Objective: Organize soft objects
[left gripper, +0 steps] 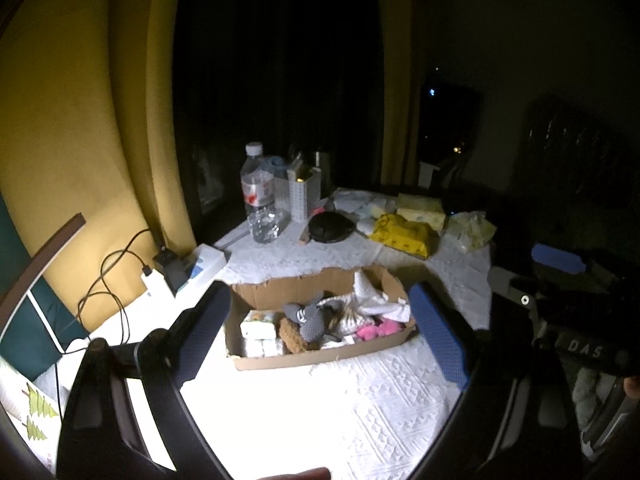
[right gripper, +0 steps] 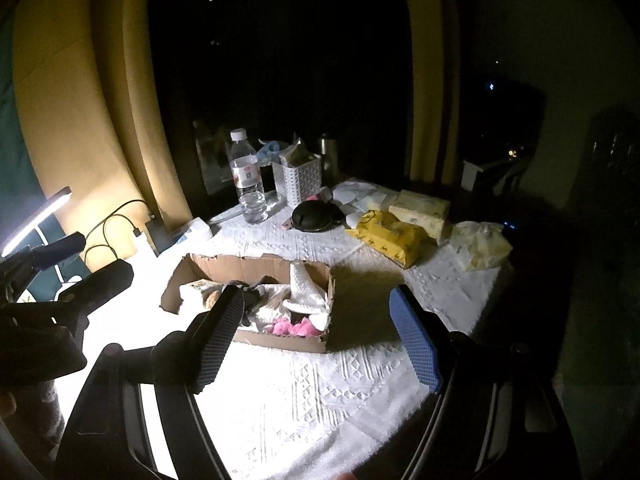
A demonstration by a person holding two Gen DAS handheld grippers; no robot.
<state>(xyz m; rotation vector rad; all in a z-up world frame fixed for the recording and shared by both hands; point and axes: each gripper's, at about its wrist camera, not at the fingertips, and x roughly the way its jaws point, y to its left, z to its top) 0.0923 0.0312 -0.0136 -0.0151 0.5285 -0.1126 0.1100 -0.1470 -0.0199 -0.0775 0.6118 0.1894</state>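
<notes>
A shallow cardboard box (left gripper: 296, 290) (right gripper: 236, 266) sits mid-table on the white cloth. It holds soft things: a grey knitted toy (left gripper: 306, 318), a brown knitted piece (left gripper: 294, 338), a white cloth (left gripper: 376, 300) (right gripper: 306, 294), pink fluff (left gripper: 376, 330) (right gripper: 296, 328) and white packets (left gripper: 260, 326). My left gripper (left gripper: 320, 336) is open and empty, its blue pads either side of the box, held short of it. My right gripper (right gripper: 320, 340) is open and empty, near the box's right front corner. The right gripper also shows at the right edge of the left wrist view (left gripper: 560, 260).
Behind the box stand a water bottle (left gripper: 260, 196) (right gripper: 248, 176), a white basket (right gripper: 300, 180), a black round case (left gripper: 330, 228) (right gripper: 314, 216), a yellow pack (left gripper: 404, 234) (right gripper: 386, 236) and tissue packs (right gripper: 420, 208). Cables and a charger (left gripper: 160, 280) lie left. A lit lamp (right gripper: 36, 216) stands left.
</notes>
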